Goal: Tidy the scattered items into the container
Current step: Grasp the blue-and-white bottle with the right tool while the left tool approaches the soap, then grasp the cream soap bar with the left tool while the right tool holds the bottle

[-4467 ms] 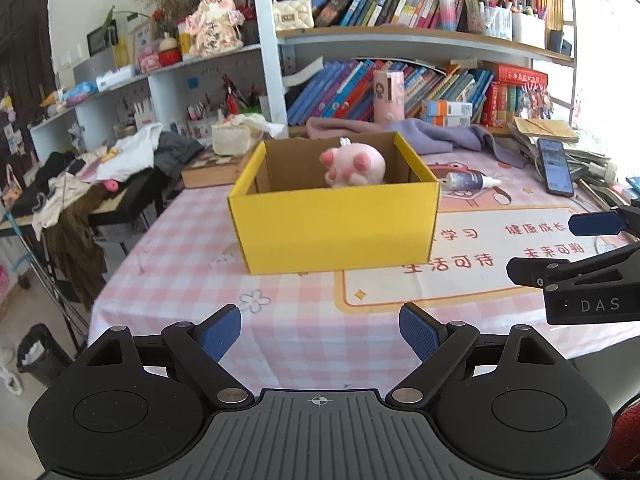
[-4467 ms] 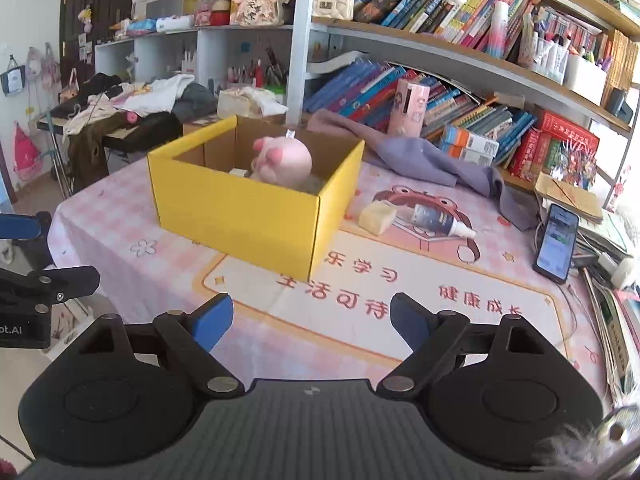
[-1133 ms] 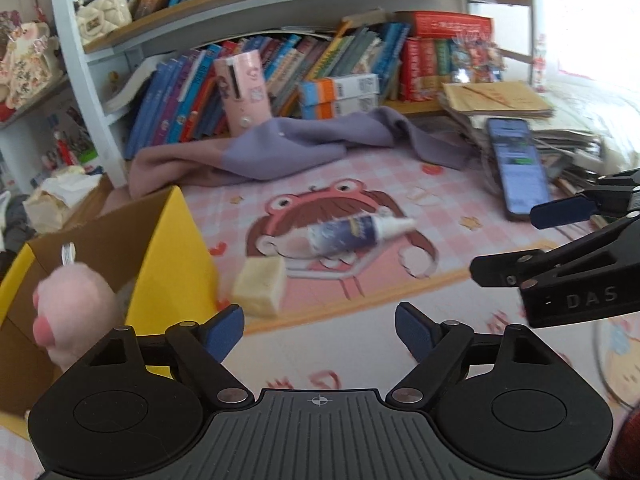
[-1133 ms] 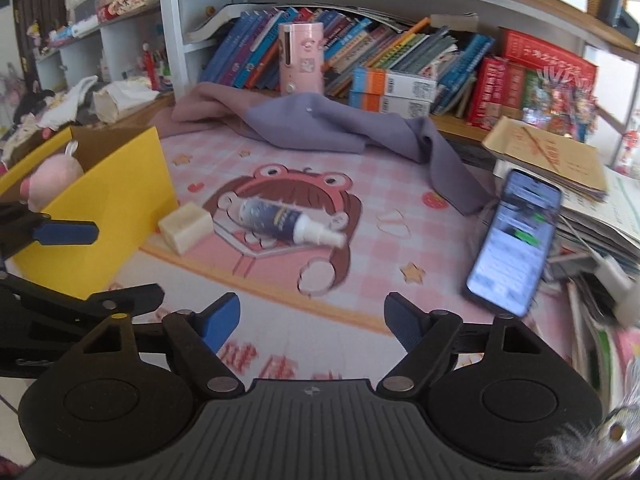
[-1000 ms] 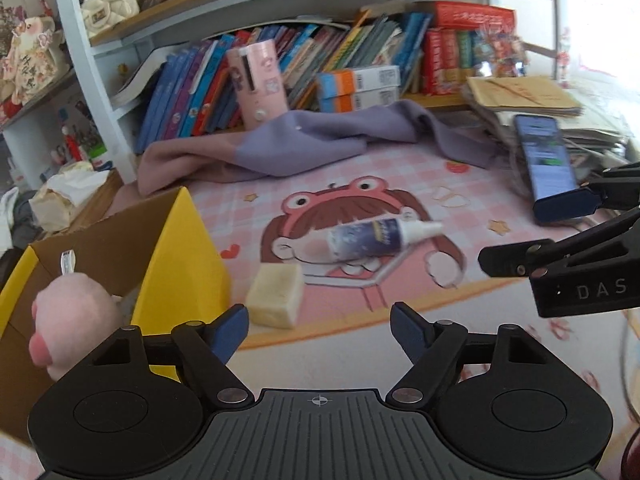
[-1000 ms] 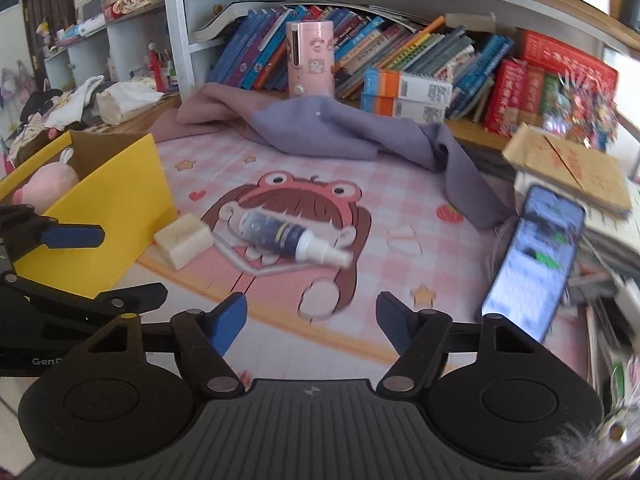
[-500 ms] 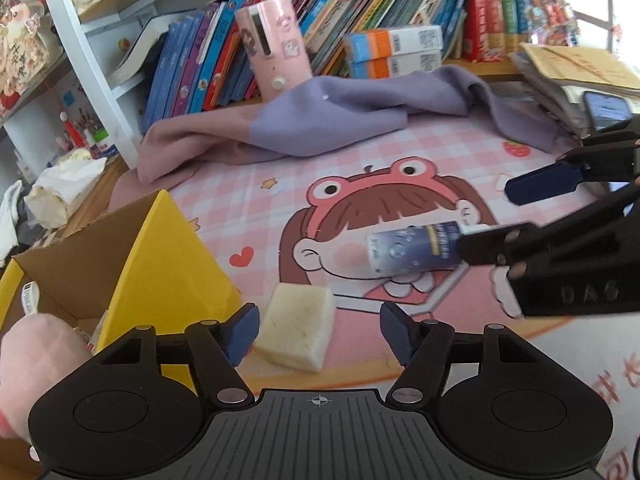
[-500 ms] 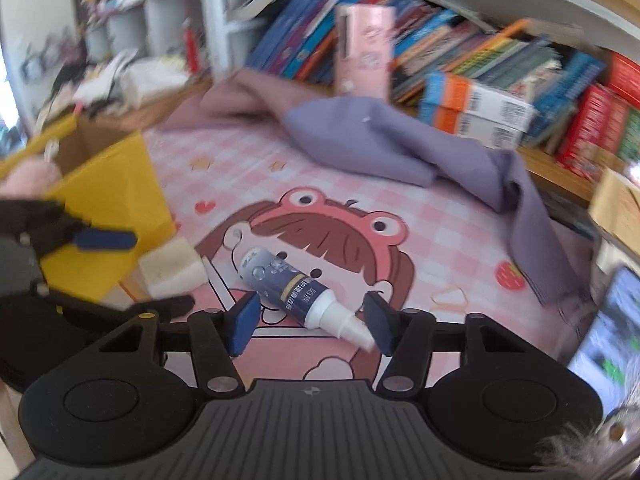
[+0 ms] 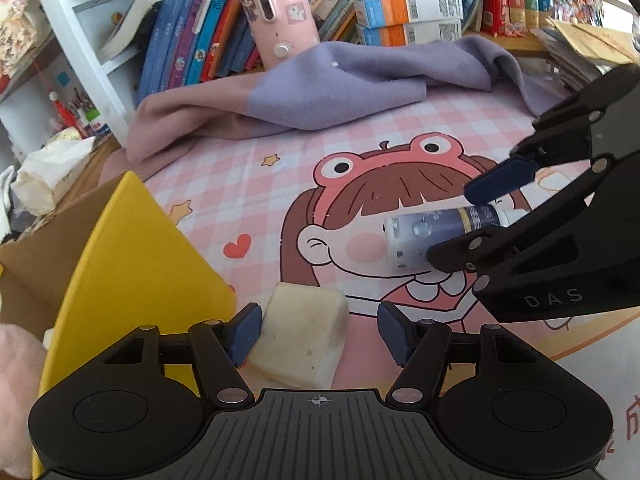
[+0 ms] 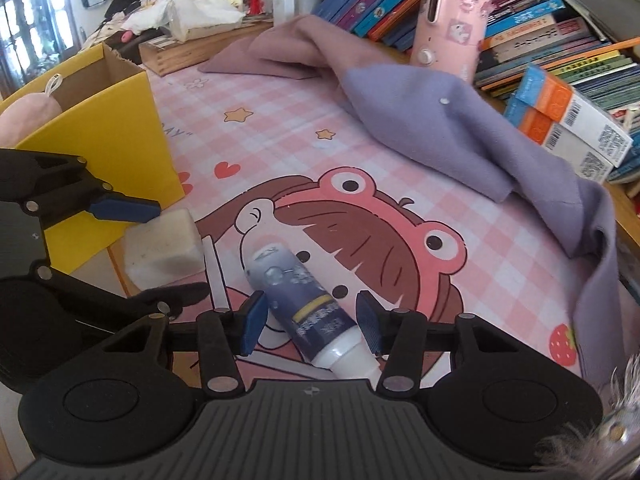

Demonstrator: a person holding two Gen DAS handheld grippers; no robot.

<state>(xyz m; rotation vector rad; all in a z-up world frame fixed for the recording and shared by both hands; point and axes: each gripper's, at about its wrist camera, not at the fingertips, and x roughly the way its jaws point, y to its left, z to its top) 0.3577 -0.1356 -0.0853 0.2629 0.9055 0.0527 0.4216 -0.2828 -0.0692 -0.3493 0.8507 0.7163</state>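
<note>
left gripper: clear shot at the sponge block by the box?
Probably yes. The left gripper already straddles the sponge block, its jaws just closing in; the yellow box sits close beside it but doesn't block.

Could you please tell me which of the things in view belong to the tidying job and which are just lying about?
Job:
- yellow box, the container
- cream sponge block, between the left tongs
- blue bottle, between the right tongs
- pink plush, in the box

Lying about:
- purple cloth
- pink canister
- books

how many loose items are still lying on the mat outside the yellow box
2. The cream sponge block lies beside the yellow box, between the left gripper's fingers; the blue bottle between the right gripper's. More may lie outside both views.
</note>
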